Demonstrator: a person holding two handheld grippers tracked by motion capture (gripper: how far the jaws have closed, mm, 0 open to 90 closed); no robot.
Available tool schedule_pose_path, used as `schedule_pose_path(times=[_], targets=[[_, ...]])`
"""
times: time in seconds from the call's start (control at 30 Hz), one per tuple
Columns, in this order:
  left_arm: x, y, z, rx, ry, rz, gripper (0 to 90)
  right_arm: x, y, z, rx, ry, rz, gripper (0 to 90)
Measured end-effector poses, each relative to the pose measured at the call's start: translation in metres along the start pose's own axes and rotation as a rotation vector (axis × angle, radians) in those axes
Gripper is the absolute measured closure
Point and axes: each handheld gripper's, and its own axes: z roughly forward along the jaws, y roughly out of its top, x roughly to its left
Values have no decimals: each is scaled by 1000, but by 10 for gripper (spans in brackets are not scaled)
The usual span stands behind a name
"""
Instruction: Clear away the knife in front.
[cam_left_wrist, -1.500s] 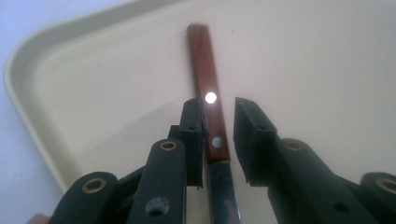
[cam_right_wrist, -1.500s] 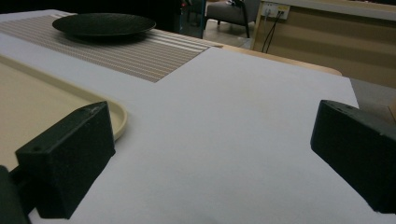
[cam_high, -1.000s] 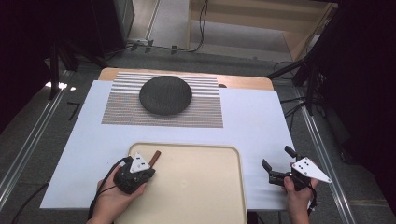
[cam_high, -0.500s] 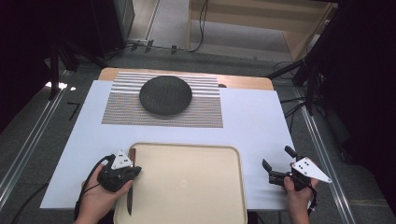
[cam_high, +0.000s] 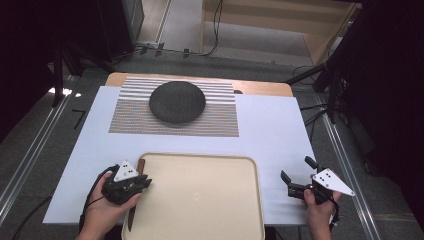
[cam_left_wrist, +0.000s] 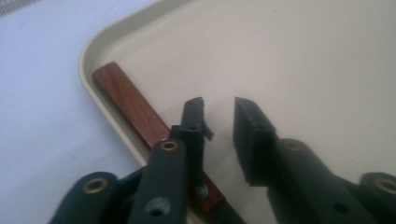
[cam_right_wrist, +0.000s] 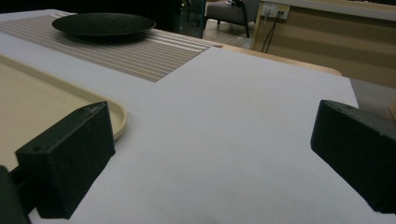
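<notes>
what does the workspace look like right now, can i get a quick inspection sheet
surface: white sheet on the table, with a striped mat at the far side
job's things: beige tray near the front edge; knife with wooden handle lying along the tray's left rim
clutter: black plate on the striped mat
grippers: left tongs over the tray's left edge, jaws slightly apart, holding nothing; right tongs on the sheet right of the tray, jaws wide open
cables: one trails from the left tongs; more on the floor behind the table
surroundings: dark room, wooden furniture behind
</notes>
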Motion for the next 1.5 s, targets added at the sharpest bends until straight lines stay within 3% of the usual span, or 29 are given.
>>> schedule_pose_path(times=[0.13, 0.37, 0.43, 0.63, 0.73, 1.0, 1.33, 1.5], targets=[[0, 2, -3, -64, 44, -6, 532, 0, 0, 0, 0, 0, -1, 0], [7, 2, -13, -162, 8, -44, 286, 0, 0, 0, 1, 0, -1, 0], [10, 1, -16, -188, -24, -53, 255, 0, 0, 0, 1, 1, -1, 0], [13, 2, -24, -263, -51, -50, 101, 0, 0, 0, 2, 1, -1, 0], [14, 2, -27, -276, -52, -44, 14, 0, 0, 0, 2, 1, -1, 0], [23, -3, -35, -327, -44, -60, 0, 0, 0, 0, 3, 1, -2, 0], [38, -11, -43, -361, 4, -65, 0, 0, 0, 0, 2, 2, -5, 0], [52, -19, -48, -386, 37, -91, 0, 0, 0, 1, 2, 1, -3, 0]])
